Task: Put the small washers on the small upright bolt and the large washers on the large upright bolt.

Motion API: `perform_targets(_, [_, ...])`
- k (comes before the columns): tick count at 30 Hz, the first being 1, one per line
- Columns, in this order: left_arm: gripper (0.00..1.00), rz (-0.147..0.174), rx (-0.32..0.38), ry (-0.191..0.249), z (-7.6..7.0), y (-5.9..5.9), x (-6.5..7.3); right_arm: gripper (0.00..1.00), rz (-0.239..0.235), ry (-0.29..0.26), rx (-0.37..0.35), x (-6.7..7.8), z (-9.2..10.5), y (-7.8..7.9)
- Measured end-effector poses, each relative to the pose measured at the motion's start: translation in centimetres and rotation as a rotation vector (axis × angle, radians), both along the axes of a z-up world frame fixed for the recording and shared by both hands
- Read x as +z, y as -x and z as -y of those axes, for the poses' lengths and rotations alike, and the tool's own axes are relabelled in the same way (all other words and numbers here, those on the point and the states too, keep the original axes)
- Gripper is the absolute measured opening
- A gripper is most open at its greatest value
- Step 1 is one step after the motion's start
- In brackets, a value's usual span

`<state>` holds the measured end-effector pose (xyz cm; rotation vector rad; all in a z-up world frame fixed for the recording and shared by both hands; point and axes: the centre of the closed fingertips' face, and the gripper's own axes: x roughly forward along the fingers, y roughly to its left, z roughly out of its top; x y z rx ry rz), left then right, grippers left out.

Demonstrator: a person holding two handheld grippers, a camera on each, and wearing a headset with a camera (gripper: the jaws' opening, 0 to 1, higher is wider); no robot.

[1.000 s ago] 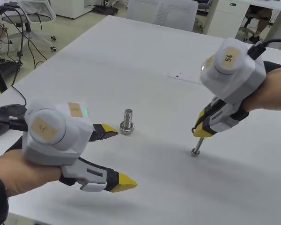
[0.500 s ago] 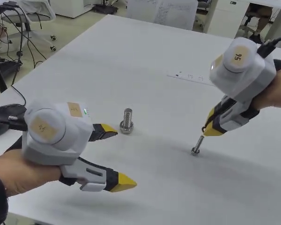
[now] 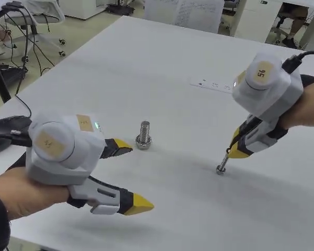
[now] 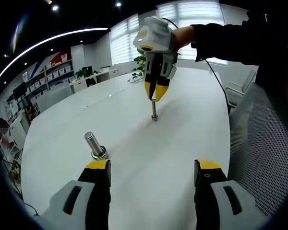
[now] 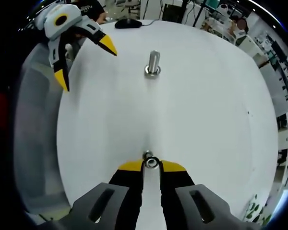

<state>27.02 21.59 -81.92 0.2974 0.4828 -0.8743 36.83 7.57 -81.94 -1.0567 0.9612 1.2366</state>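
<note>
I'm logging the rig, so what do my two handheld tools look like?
Both have pale grey bodies, black jaws with yellow tips and a round tan sticker on top. The right tool trails a black cable; the left tool shows a small green light. The right sleeve is dark.

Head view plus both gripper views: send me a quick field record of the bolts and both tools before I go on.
large bolt: upright on the white table, metal collar at its foot; washer count unclear
small bolt: upright, to the right of the large bolt, apart from it
left tool: open, holding nothing, near the large bolt
right tool: directly above the small bolt's tip, jaws nearly closed on what looks like a small washer
likely next: lower the washer onto the small bolt
</note>
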Motion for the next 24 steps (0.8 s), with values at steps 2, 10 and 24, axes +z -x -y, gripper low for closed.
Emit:
perform_targets(2, [0.70, 0.000, 0.000, -0.001, 0.0, 0.0, 0.0, 0.14, -0.006, -0.001, -0.005, -0.2, 0.0, -0.1])
perform_targets(10, [0.70, -0.004, 0.003, -0.001, -0.1, 0.0, -0.1, 0.14, -0.021, 0.004, -0.003, -1.0, -0.1, -0.1])
perform_targets(24, [0.70, -0.008, 0.002, -0.003, -0.1, 0.0, -0.1, 0.14, -0.036, 0.017, -0.010, -3.1, -0.4, 0.4])
